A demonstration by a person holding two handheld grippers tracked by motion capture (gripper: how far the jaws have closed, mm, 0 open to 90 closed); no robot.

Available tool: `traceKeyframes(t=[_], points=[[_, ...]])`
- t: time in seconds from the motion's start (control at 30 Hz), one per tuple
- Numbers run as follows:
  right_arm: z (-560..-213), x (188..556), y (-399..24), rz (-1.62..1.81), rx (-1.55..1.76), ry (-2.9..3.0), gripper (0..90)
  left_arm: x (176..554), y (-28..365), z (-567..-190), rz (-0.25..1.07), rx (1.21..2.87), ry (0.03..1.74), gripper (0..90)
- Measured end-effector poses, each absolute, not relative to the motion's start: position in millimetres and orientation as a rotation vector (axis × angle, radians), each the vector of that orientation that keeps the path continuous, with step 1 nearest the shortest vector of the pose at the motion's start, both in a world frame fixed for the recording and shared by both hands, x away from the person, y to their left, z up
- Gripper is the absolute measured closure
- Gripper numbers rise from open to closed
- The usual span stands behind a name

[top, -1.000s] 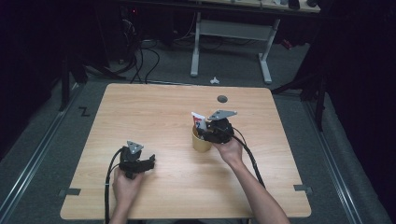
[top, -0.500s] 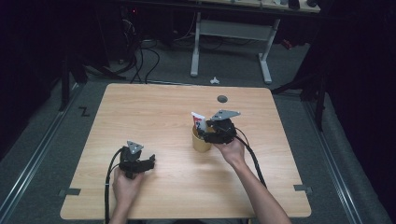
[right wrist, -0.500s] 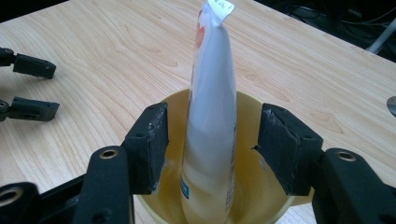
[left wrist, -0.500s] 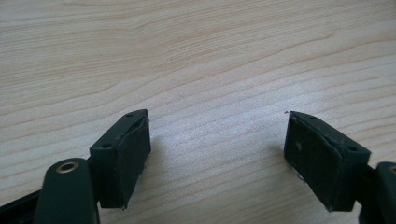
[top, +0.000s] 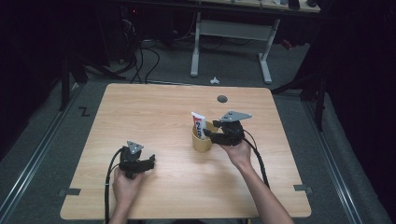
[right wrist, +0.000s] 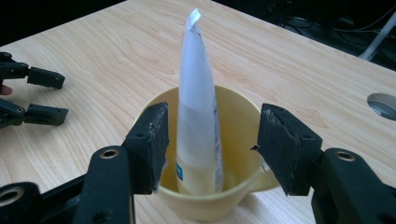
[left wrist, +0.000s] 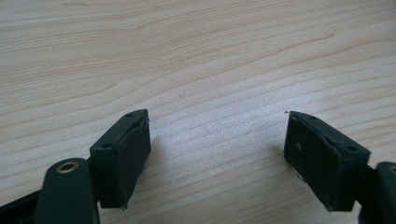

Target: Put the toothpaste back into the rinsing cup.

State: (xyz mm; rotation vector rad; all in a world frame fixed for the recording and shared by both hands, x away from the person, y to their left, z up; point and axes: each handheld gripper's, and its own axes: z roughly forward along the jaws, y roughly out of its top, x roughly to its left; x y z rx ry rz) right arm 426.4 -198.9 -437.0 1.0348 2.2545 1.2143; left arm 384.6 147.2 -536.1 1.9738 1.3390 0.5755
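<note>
A yellow cup (top: 201,143) stands on the wooden table (top: 154,107), right of the middle. A white toothpaste tube (top: 198,122) stands upright in it, crimped end up. My right gripper (top: 208,135) is at the cup's right side and points left at it. In the right gripper view its open jaws sit on either side of the tube (right wrist: 196,93) over the cup's rim (right wrist: 238,116) without touching the tube; they have just been opening. My left gripper (top: 150,162) rests low at the front left, open (left wrist: 217,149), with bare wood between its jaws.
A round grey cable hole (top: 222,99) sits near the table's far edge. Beyond the table are a white desk frame (top: 196,46) and floor cables (top: 140,56). The left gripper (right wrist: 46,95) appears at the left of the right gripper view.
My right gripper's jaws have opened off the toothpaste tube, and the hand has drawn back a little to the right. The tube stays in the cup. The left hand has not moved.
</note>
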Motion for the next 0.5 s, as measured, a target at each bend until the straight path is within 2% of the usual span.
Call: traceKeyframes(t=[0.5], points=[[-419.3,412.0,-229.0,1.276,1.051,2.173,47.1,384.6,147.1,-536.1,0.576,1.974,1.34,23.2]])
